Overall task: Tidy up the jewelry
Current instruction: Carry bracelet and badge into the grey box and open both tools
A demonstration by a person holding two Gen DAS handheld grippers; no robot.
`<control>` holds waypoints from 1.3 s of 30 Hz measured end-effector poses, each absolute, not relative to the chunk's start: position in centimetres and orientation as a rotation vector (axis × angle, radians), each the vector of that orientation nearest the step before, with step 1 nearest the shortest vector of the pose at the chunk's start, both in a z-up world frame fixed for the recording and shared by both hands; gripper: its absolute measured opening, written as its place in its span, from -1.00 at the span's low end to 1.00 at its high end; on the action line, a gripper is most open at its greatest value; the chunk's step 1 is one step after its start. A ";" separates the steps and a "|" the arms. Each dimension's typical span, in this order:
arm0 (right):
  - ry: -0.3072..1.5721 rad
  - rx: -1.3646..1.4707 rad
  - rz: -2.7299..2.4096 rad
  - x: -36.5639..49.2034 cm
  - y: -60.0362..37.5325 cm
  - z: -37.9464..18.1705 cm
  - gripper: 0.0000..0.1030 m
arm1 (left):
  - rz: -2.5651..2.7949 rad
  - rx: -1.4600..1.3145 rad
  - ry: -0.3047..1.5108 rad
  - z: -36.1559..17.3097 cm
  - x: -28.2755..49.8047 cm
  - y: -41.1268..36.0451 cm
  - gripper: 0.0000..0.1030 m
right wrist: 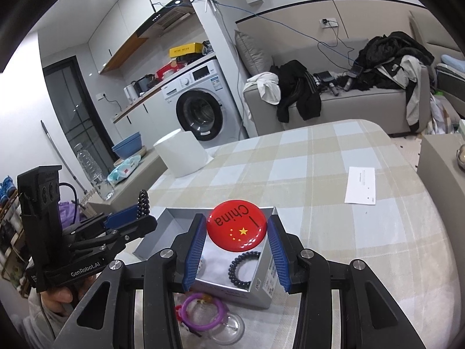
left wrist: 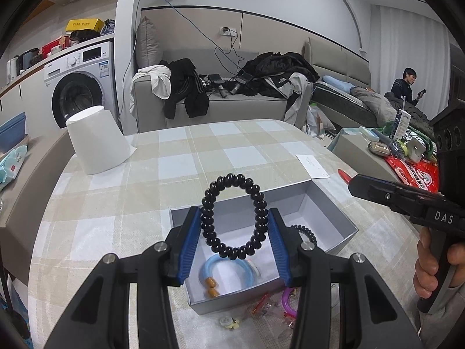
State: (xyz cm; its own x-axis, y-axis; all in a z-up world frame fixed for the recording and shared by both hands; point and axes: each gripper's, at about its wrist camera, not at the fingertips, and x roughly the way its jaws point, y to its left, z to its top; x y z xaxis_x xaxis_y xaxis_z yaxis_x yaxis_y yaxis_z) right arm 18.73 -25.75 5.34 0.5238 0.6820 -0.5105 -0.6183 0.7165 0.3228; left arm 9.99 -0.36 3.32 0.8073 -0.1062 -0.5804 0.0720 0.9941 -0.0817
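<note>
My left gripper [left wrist: 234, 226] is shut on a black beaded bracelet [left wrist: 234, 215] and holds it upright over the open grey box [left wrist: 325, 209]. Inside the box lie a light blue bracelet [left wrist: 223, 267] with orange beads and another black beaded bracelet [left wrist: 305, 232]. My right gripper [right wrist: 237, 229] is shut on a round red China badge [right wrist: 237, 228] and holds it over the same box [right wrist: 171, 218], where a black bracelet [right wrist: 241, 269] lies. The left gripper [right wrist: 136, 215] also shows in the right wrist view, at the box's left.
A purple ring bracelet [right wrist: 203, 312] and small clear and orange pieces [left wrist: 261, 305] lie on the checked tablecloth [right wrist: 319, 174] in front of the box. An upturned white cup [left wrist: 96, 142] stands at the far left. A white paper slip [right wrist: 360, 184] lies at the right.
</note>
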 end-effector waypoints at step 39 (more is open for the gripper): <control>0.738 0.034 0.838 18.7 -23.5 3.0 -0.18 | -0.139 -0.022 0.717 0.8 10.6 -1.2 -0.22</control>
State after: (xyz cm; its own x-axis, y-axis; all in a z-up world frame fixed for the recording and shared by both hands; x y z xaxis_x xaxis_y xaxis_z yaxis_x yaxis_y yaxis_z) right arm 18.73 -23.45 3.00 0.4386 0.6857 -0.5809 -0.6628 0.6833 0.3062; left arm 10.58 -1.21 0.76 0.7446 -0.1348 -0.6538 0.1197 0.9905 -0.0679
